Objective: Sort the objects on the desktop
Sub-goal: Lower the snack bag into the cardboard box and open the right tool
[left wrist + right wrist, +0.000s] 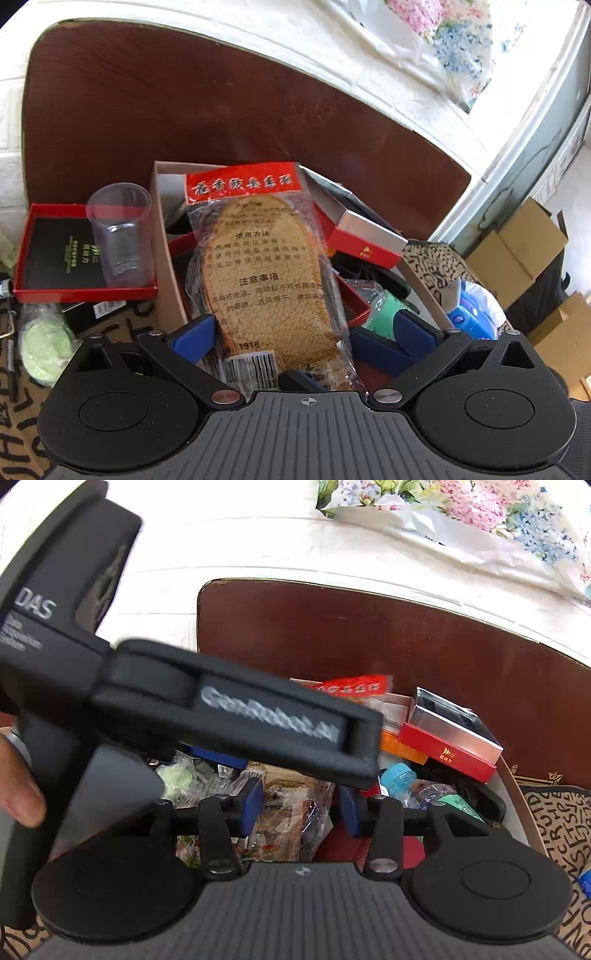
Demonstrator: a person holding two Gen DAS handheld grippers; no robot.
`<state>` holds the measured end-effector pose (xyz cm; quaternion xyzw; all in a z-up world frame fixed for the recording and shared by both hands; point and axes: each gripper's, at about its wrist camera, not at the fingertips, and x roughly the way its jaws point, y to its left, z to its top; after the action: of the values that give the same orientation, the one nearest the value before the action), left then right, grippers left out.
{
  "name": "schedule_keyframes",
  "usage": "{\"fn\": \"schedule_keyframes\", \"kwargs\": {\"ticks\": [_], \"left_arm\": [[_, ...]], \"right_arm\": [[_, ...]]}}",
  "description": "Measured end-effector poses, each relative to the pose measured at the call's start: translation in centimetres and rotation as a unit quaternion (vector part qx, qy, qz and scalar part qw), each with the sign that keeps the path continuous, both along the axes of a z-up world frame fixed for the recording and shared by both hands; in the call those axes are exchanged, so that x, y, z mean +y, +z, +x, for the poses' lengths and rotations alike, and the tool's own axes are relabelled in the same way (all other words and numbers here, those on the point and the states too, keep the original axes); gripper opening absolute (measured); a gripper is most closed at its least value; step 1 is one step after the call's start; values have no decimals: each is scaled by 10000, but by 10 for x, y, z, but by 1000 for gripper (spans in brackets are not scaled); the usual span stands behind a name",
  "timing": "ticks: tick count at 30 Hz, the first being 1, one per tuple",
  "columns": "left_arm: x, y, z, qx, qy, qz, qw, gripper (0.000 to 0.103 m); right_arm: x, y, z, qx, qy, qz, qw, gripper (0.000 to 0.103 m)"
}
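In the left wrist view my left gripper [301, 328] is open. A clear pack of tan insoles with a red header [262, 273] lies between its blue pads [194, 338], over the open cardboard box [166, 258]. In the right wrist view my right gripper [301, 806] is partly closed on a crinkly clear bag of brownish goods [291, 812], its blue pads [251, 801] touching both sides. The left gripper's black body [221, 709] crosses in front. The insole pack's red header [351, 686] shows behind it.
A clear plastic cup [120, 232] stands in a red-edged black lid [55, 254] left of the box. A red and silver box [365, 240] [454, 738], a green bottle [384, 306] and other items fill the box. A green puff [42, 347] lies left. A brown headboard [184, 110] stands behind.
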<state>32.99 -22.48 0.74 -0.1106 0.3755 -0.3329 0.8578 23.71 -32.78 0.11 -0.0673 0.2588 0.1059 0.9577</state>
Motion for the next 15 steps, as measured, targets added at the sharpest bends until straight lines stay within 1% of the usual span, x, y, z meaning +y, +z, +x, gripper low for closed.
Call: {"fn": "schedule_keyframes", "kwargs": {"ticks": [2, 6, 7, 8, 9, 10, 11, 13, 15], "left_arm": [[3, -3, 3, 96, -21, -122, 9999, 103], [16, -1, -5, -6, -80, -238, 9997, 103], [20, 0, -8, -21, -80, -283, 9996, 103], [23, 1, -11, -45, -76, -328, 9994, 103], [25, 1, -13, -44, -29, -315, 9995, 103], [27, 1, -15, 3, 46, -270, 9996, 103], [29, -1, -15, 106, 70, -236, 9996, 103], [35, -4, -16, 295, 89, -297, 9991, 103], [44, -5, -18, 363, 190, -408, 9983, 103]], "right_arm": [[1, 1, 0, 19, -49, -1, 10000, 49], [7, 4, -6, -14, -169, -93, 9998, 50], [9, 4, -9, -51, -171, -151, 9997, 57], [12, 4, -13, -54, -127, -248, 9996, 66], [16, 4, -16, -75, -85, -365, 9993, 70], [19, 4, -20, -120, -75, -482, 9987, 78], [24, 3, -25, -181, -89, -638, 9978, 80], [29, 2, -30, -251, -111, -860, 9959, 83], [30, 4, -32, -238, -139, -905, 9955, 85]]}}
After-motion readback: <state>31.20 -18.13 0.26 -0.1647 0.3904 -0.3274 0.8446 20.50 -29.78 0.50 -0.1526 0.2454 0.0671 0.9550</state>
